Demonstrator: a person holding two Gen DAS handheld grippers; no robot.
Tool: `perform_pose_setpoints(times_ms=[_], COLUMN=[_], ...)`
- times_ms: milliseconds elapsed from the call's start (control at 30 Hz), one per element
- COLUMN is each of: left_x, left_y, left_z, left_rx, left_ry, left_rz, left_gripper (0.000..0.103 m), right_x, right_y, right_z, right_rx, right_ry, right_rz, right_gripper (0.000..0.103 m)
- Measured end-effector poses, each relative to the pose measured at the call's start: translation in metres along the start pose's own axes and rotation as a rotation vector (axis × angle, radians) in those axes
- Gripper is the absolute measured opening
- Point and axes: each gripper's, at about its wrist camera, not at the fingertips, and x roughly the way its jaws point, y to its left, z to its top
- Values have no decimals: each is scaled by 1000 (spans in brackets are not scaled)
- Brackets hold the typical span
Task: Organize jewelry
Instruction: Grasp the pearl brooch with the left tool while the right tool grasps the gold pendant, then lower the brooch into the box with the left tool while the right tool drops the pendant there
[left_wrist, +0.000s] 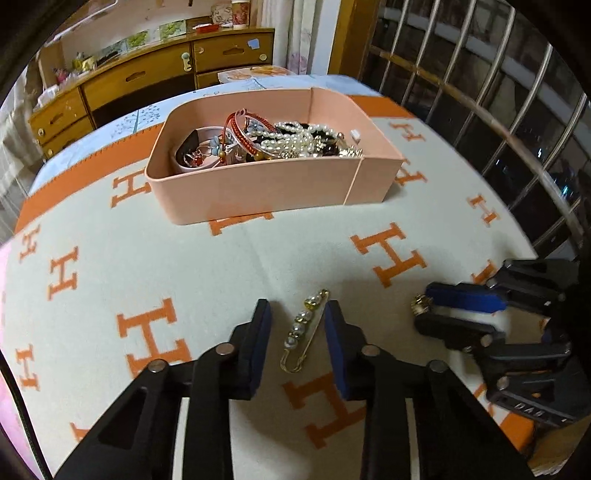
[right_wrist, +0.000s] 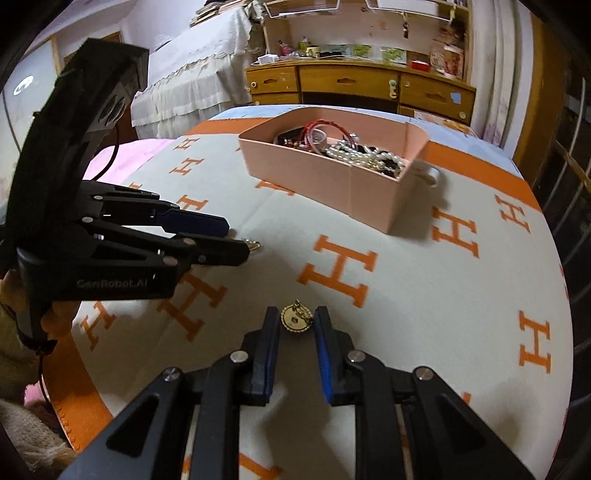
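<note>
**Two pieces framed for pickup, box waiting beyond**

The left gripper (left_wrist: 297, 314) is spread wide with its tips low over the blanket (left_wrist: 184, 258), and a pearl brooch pin (left_wrist: 301, 328) lies lengthwise in the gap; the right-hand pad looks very near or touching the pin's bar, though contact cannot be confirmed. To the right, the right gripper (right_wrist: 295, 319) is also spread, more narrowly, around a round gold pendant (right_wrist: 296, 317) lying on the blanket. Its pads sit just beside the pendant's edges, and whether they touch it cannot be told.

Farther away on the same surface stands the pink box (left_wrist: 258, 192), already heaped with pearl strands, red bangles and other jewelry (left_wrist: 291, 142). A wooden dresser (left_wrist: 155, 81) runs along the far wall.

Judging by this layout, the step in hand is grasping the last loose pieces so they can join the rest in the box. The next move calls for closing each gripper squarely: the pin is thin and lies flat on soft cloth, so the tips must stay low to catch it rather than slide over; the pendant is a small disc that could tip or skid when squeezed.

Readable writing: the left gripper's body, seen from the right wrist view, carries "GenRobot.AI". The blanket repeats a large orange "H" across a cream field with an orange border.
</note>
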Motion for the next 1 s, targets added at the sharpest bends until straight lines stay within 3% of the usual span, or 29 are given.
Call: perform_pose_setpoints(times_ms=[100,200,633,833,1000], left_x=[-2,-4,-42,-91,-136], left_y=[-5,-9,5,20,40], left_z=[-1,-5,-15,-4,24], left_rx=[26,32,-107,-131,-149], left_ry=[20,24,-76,-157,-228], left_rz=[21,25,13,-44,-65], left_gripper=[11,6,5,5,5], right_x=[0,2,-21,-59,-105], right_y=[-1,1,-2,3,1], right_z=[0,1,11,44,92], right_rx=[10,11,81,112,104], right_ry=[-2,-1,-33,-99,-199], right_rz=[2,-4,11,66,60], right_gripper=[19,19,19,19,19])
